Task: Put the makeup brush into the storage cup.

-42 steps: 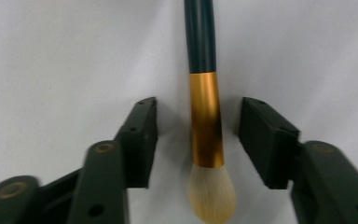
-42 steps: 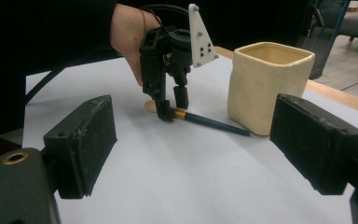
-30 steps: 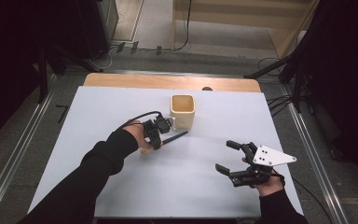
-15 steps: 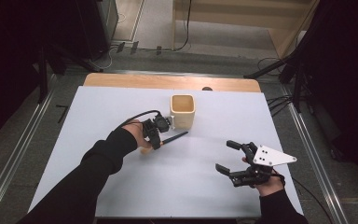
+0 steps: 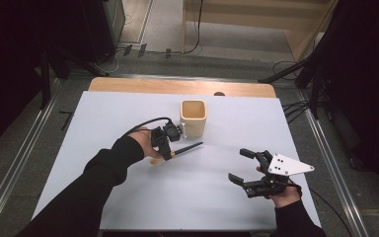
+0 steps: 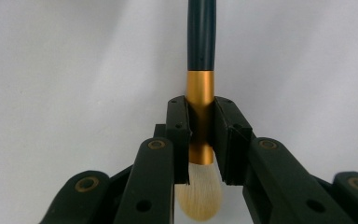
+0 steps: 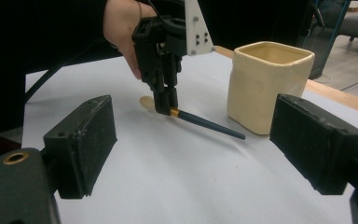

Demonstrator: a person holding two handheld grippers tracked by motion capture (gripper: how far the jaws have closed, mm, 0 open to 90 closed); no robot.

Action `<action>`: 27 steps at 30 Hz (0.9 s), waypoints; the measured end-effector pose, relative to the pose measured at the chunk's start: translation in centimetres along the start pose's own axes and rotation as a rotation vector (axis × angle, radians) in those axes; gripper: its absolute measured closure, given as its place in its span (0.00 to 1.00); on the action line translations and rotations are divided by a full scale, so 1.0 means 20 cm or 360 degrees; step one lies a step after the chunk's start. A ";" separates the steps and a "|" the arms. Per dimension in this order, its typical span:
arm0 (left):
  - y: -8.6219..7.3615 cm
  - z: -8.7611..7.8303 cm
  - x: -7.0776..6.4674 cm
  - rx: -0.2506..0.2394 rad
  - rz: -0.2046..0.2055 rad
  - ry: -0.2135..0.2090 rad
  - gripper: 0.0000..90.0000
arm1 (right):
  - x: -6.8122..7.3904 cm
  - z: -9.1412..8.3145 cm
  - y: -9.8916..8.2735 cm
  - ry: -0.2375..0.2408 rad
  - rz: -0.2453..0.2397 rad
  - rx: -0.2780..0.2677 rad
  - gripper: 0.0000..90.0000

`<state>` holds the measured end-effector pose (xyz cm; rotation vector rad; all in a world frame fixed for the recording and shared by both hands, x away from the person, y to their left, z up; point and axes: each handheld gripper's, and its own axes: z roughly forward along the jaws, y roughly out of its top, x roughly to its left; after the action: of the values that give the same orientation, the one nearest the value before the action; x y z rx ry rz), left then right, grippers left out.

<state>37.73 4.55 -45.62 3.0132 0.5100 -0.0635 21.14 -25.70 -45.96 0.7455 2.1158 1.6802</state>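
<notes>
Little has shifted since before: the left claw (image 6: pixel 200 140) stays pinching the dark-handled, gold-ferruled makeup brush (image 6: pixel 200 84). Lift level, keeping bristles clear; right claw (image 5: pixel 249 170) spread.

The left gripper (image 5: pixel 167 148) sits left of the table's (image 5: pixel 103 113) middle, jaws pointing down at the sheet, with the brush (image 5: pixel 185 148) between them. In the left gripper view the brush (image 6: pixel 200 93) runs straight ahead from the jaws, its ferrule between the pads (image 6: pixel 179 135), its bristle end behind them, its handle before them. The cup (image 5: pixel 193 117) stands just behind and to the right of the left gripper, near the handle's tip but apart from it. The right gripper (image 5: pixel 244 168) lies well apart, toward the table's near right corner, jaws facing the left gripper; through its own view the cup (image 7: pixel 268 84) stands ahead on the right, the left gripper (image 7: pixel 165 100) ahead on the left, and the brush (image 7: pixel 205 122) slants between them on the sheet.
</notes>
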 end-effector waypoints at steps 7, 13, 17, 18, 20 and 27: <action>-0.06 -0.12 -0.06 -0.0213 0.0027 -0.0045 0.87 | 0.00 0.00 0.00 0.0001 0.0007 0.0010 0.17; -0.11 -0.16 -0.09 -0.0307 0.0021 -0.0121 0.87 | 0.00 0.01 0.00 0.0020 0.0033 0.0015 0.17; -0.14 -0.17 -0.11 -0.0370 0.0032 -0.0122 0.87 | 0.00 0.01 0.00 0.0025 0.0050 0.0026 0.17; -0.14 -0.17 -0.12 -0.0382 0.0042 -0.0108 0.87 | 0.00 0.01 0.00 0.0025 0.0049 0.0027 0.17; -0.16 -0.18 -0.13 -0.0455 0.0032 -0.0091 0.87 | 0.00 0.01 0.00 0.0026 0.0053 0.0029 0.17; -0.23 -0.21 -0.15 -0.0605 -0.0003 -0.0147 0.87 | 0.02 0.02 0.00 0.0060 0.0077 0.0015 0.16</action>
<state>33.43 8.23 -41.66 2.6258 0.4568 -0.0935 21.13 -25.20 -45.96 0.7803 2.1489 1.7230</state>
